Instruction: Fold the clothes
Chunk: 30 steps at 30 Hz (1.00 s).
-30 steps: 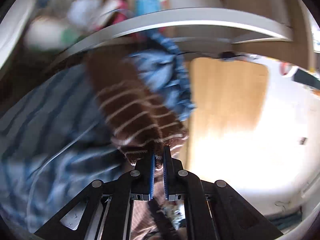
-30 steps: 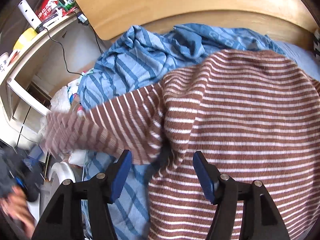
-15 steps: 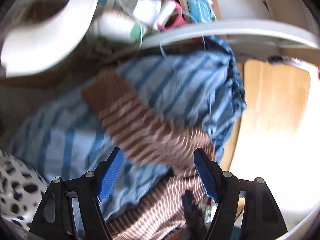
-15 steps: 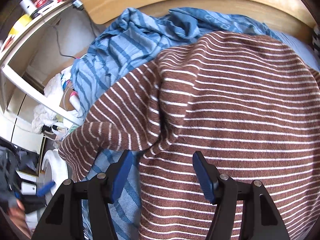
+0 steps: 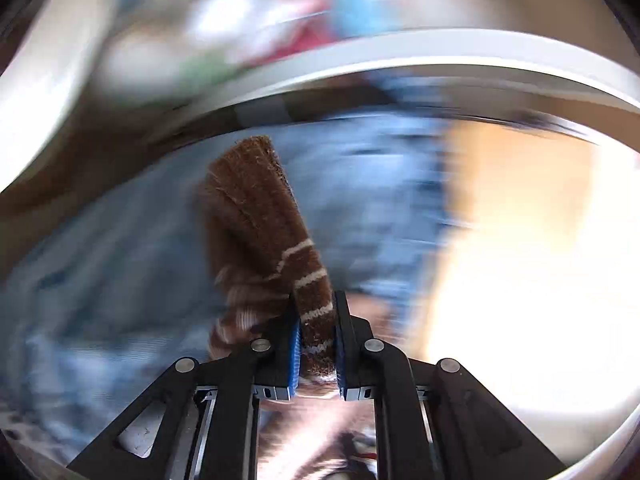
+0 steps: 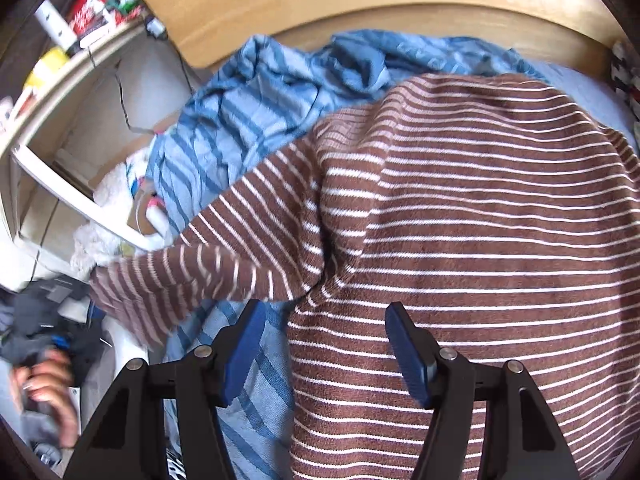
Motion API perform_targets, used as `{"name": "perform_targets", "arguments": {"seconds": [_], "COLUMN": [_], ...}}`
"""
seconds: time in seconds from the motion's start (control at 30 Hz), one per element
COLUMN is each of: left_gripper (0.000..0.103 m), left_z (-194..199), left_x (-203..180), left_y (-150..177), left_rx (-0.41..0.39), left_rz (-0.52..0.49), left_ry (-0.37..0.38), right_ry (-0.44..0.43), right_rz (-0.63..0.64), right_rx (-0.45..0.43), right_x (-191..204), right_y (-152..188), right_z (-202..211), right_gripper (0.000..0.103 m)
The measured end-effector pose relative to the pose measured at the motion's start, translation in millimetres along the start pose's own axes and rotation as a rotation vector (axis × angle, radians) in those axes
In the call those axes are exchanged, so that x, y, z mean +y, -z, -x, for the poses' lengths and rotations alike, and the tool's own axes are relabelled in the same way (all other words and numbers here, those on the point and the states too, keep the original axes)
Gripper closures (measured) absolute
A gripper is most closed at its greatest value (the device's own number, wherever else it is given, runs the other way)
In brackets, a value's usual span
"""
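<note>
Between the blue pads of the left gripper (image 5: 316, 344), at the near middle of the left wrist view, sits the cuff end of the sweater sleeve (image 5: 260, 232); the jaws are nearly closed and pinch the knit, and the brown cuff stands up and away toward the far side, over a striped blue sheet (image 5: 120, 280) that is blurred along with everything else around it. Beyond, a white rail (image 5: 440, 48) and a pale wooden board (image 5: 520, 200) show only as smears. From the right wrist view, the brown striped sweater (image 6: 480, 240) lies spread on the sheet (image 6: 248, 128) of the bed, its body filling the right and near part of the scene, and one sleeve (image 6: 208, 264) is stretched out to the left, off toward a hand (image 6: 44, 392) at the near left edge, where a dark shape beside it is too blurred to name. The right gripper (image 6: 324, 352) hangs over the sweater's near left edge with its jaws wide apart and nothing between them. By my reading the step in hand is the sleeve fold: the left grip has the cuff and the sleeve is pulled straight. Carrying it to the right across the body would call for a smooth lay, and the right gripper could pin the shoulder so the body does not drag.
</note>
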State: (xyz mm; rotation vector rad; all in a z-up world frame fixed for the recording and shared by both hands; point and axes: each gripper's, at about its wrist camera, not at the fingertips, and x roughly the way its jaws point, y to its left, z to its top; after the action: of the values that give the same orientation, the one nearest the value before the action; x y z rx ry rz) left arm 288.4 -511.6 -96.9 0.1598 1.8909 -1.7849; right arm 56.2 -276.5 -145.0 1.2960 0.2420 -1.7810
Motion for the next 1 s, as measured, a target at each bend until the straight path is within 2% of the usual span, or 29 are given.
{"name": "perform_targets", "arguments": {"seconds": [0.07, 0.13, 0.17, 0.23, 0.27, 0.3, 0.33, 0.4, 0.43, 0.5, 0.53, 0.63, 0.67, 0.8, 0.87, 1.0], "left_gripper": [0.090, 0.090, 0.090, 0.088, 0.080, 0.077, 0.072, 0.070, 0.070, 0.070, 0.066, 0.040, 0.037, 0.037, 0.037, 0.037], "left_z": [13, 10, 2, -23, -41, -57, -73, -85, -85, -84, -84, -87, -87, -82, -75, -57], "left_x": [-29, -32, -24, 7, 29, 49, 72, 94, 95, 91, 85, 70, 67, 62, 66, 75], "left_y": [25, 50, 64, 87, 99, 109, 121, 136, 139, 144, 145, 147, 148, 152, 151, 138], "left_rx": [0.003, 0.045, 0.085, 0.171, 0.247, 0.320, 0.388, 0.438, 0.429, 0.411, 0.415, 0.437, 0.441, 0.441, 0.434, 0.410], "left_rz": [-0.109, -0.133, -0.115, -0.018, 0.046, 0.092, 0.139, 0.167, 0.152, 0.110, 0.081, 0.022, 0.004, -0.043, -0.021, 0.040], "left_ry": [0.129, 0.184, 0.170, 0.050, -0.058, -0.155, -0.225, -0.256, -0.255, -0.261, -0.272, -0.244, -0.241, -0.236, -0.209, -0.131], "right_ry": [0.022, 0.044, 0.058, 0.086, 0.100, 0.114, 0.128, 0.156, 0.170, 0.143, 0.129, 0.078, 0.066, 0.067, 0.086, 0.188], "right_rz": [-0.019, -0.039, -0.046, -0.061, -0.069, -0.076, -0.084, -0.099, -0.106, -0.095, -0.086, -0.047, -0.038, 0.045, 0.105, 0.254], "right_rx": [-0.015, -0.030, -0.029, -0.025, -0.024, -0.022, -0.020, -0.017, -0.015, -0.009, -0.005, 0.004, 0.008, 0.014, 0.032, 0.066], "right_x": [-7, -15, -20, -32, -38, -43, -49, -60, -66, -67, -66, -49, -43, -3, 17, 54], "right_y": [2, 4, 7, 13, 16, 19, 22, 28, 31, 34, 35, 30, 28, 15, 9, 11], "right_z": [7, 13, 17, 24, 27, 30, 34, 40, 44, 47, 49, 45, 43, 33, 25, 3], "right_gripper": [0.036, 0.036, 0.037, 0.037, 0.037, 0.037, 0.037, 0.037, 0.036, 0.036, 0.036, 0.035, 0.035, 0.033, 0.030, 0.031]}}
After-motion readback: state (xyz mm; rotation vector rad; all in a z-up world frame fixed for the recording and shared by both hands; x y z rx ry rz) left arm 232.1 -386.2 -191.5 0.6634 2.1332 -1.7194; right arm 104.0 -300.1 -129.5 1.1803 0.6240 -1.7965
